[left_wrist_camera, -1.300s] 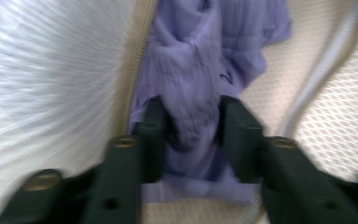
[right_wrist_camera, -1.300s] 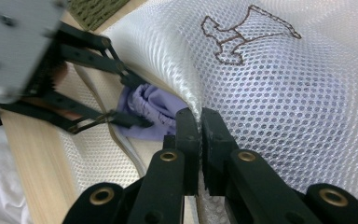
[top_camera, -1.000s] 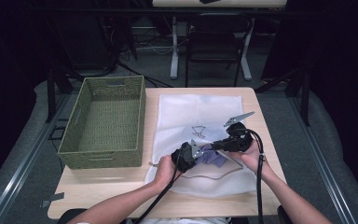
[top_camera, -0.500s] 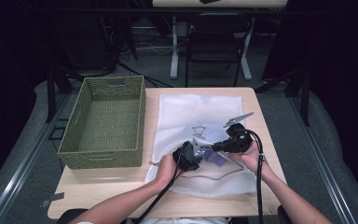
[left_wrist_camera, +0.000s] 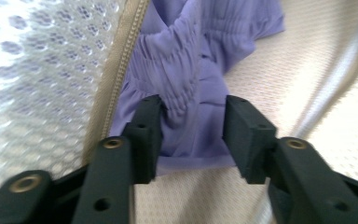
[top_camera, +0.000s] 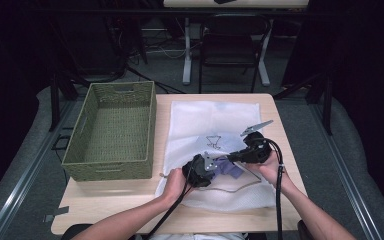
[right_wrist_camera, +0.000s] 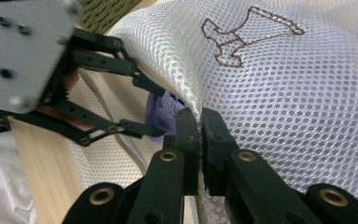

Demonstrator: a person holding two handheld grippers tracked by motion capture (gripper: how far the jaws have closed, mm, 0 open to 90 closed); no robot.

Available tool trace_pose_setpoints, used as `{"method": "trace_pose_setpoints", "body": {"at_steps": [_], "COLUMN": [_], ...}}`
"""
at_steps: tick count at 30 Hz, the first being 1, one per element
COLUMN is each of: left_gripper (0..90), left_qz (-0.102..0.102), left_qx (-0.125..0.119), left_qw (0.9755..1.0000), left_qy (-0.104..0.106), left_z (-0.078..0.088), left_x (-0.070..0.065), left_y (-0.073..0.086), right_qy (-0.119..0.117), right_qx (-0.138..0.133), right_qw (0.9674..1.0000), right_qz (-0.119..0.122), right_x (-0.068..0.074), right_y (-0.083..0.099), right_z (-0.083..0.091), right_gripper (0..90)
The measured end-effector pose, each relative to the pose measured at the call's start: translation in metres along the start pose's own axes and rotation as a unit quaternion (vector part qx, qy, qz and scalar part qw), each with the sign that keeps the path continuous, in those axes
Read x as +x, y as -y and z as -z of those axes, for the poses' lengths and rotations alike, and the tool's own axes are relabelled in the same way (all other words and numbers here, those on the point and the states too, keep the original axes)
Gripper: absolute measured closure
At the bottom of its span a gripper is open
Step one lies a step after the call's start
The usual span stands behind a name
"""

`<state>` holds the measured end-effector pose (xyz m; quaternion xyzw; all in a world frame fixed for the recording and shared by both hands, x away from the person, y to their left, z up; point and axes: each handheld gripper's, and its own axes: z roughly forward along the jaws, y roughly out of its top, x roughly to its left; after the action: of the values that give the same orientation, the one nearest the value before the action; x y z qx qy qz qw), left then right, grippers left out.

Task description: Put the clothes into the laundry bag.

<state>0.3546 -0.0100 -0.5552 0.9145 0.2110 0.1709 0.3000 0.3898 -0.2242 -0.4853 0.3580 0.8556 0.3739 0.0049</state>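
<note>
Wooden table (top_camera: 130,210), seen from above: a white honeycomb-mesh laundry bag (top_camera: 215,125) lies flat, its long axis running from the person's edge toward the far edge, with a brown embroidered hanger outline (top_camera: 213,142) near its middle. To its left stands a rectangular olive woven basket (top_camera: 111,131), its long axis parallel to the bag's.

Right gripper (right_wrist_camera: 199,123) — black jaws pressed together on the upper mesh layer at the bag's mouth, which is held lifted off the layer below. The mesh there is coarse and open-celled; a beige zipper tape (left_wrist_camera: 121,60) borders the opening.

Left gripper (left_wrist_camera: 192,126) — its jaws have just been opening and then easing back a little; they stand apart, one on either side of a crumpled lilac garment of soft gathered fabric (left_wrist_camera: 200,70). The pads do not clearly press on it. The garment lies inside the bag's mouth on the lower mesh layer, near the person's edge of the table, between the two grippers; its ruched band runs roughly along the jaws' line of sight.
</note>
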Motion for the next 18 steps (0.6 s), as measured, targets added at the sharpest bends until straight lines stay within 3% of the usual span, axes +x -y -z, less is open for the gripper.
{"method": "trace_pose_setpoints", "body": {"at_steps": [3, 6, 11, 14, 18], "left_gripper": [73.6, 81.5, 84.5, 84.5, 83.6], "left_qz": [-0.005, -0.001, -0.002, 0.018, 0.032], "left_qx": [-0.001, -0.001, -0.015, -0.037, -0.034], "left_qw": [0.9999, 0.9998, 0.9984, 0.9966, 0.9971], "left_qy": [-0.013, -0.021, -0.054, -0.072, -0.06], "left_z": [-0.01, -0.015, -0.015, -0.013, -0.02], "left_x": [0.001, 0.003, 0.003, 0.009, 0.011], "left_y": [-0.001, -0.004, -0.01, -0.016, -0.014], "right_qy": [-0.002, 0.001, 0.003, 0.008, 0.003], "right_qx": [0.005, 0.001, -0.013, -0.028, -0.022], "right_qw": [1.0, 1.0, 0.9999, 0.9996, 0.9997], "right_qz": [-0.008, -0.008, -0.004, -0.004, -0.008], "right_x": [-0.001, 0.0, 0.004, 0.008, 0.005], "right_y": [0.0, 0.0, -0.003, -0.006, -0.003], "right_z": [-0.002, -0.001, 0.005, 0.012, 0.009], "right_gripper": [87.3, 87.4, 87.4, 87.4, 87.0]}}
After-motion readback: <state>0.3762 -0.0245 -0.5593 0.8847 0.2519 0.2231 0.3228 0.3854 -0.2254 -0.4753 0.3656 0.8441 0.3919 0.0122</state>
